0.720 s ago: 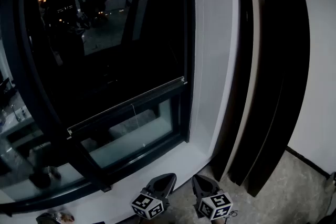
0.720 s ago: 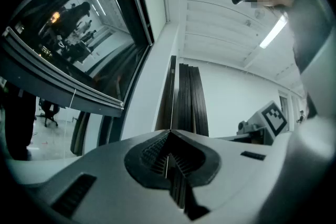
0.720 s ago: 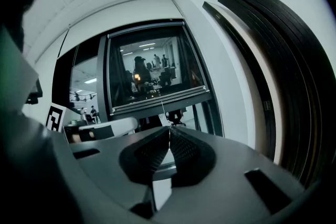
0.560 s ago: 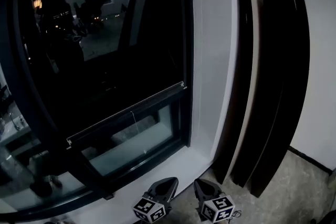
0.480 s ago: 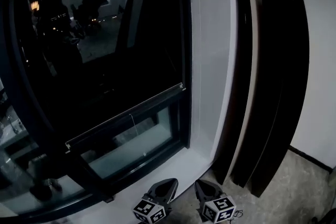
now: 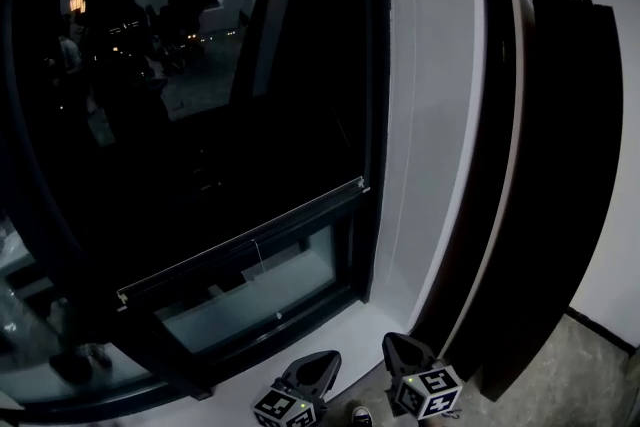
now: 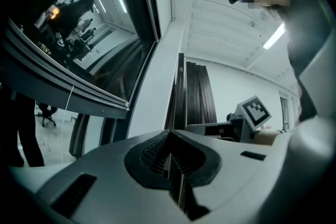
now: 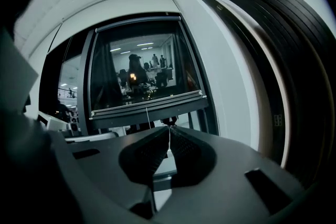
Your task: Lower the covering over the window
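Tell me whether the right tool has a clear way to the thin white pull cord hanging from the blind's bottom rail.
Probably yes: nothing stands between the right tool and the thin white pull cord ahead, though its shut jaws would need opening first.

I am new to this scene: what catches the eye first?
A large dark window fills the left, its shade drawn low above pale glass. Tall dark panels stand against the wall at right; the left gripper and right gripper sit shut below.

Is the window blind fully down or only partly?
Partly down: its bottom bar sits above the sill, with bare glass showing below.
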Available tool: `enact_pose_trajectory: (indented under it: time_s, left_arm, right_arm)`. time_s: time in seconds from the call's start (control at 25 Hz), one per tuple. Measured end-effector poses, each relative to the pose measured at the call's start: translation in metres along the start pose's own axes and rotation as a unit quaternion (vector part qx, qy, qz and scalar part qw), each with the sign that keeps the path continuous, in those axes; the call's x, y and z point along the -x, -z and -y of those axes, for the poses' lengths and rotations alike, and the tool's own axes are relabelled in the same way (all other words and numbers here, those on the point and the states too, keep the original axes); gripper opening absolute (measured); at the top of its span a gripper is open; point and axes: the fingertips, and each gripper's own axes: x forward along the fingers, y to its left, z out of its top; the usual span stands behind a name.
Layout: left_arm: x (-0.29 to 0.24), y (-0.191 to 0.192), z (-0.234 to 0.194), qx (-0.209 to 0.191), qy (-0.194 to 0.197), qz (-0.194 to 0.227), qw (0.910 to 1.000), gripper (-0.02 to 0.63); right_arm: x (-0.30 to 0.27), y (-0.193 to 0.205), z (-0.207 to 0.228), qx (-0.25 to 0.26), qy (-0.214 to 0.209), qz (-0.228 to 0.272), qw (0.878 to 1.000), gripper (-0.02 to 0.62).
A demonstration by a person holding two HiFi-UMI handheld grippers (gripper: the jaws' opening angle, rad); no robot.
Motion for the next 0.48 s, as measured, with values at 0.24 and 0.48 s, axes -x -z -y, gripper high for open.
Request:
enact_pose_trajectory:
  time_s: [0.24, 0.48]
  left_arm:
    - [-0.056, -0.010, -0.049, -0.008, -0.013, -0.006, 0.9999, 0.000]
    - [-0.125, -0.024, -0.103, -0.014, -0.033, 0.004, 0.9993, -0.001]
  right_arm:
    - [-0.075, -0.040, 0.048, -0.005, -0.016, 0.029, 0.999, 0.011]
    - [-0.155, -0.078, 0.098, 0.023, -0.042, 0.029, 0.998, 0.012]
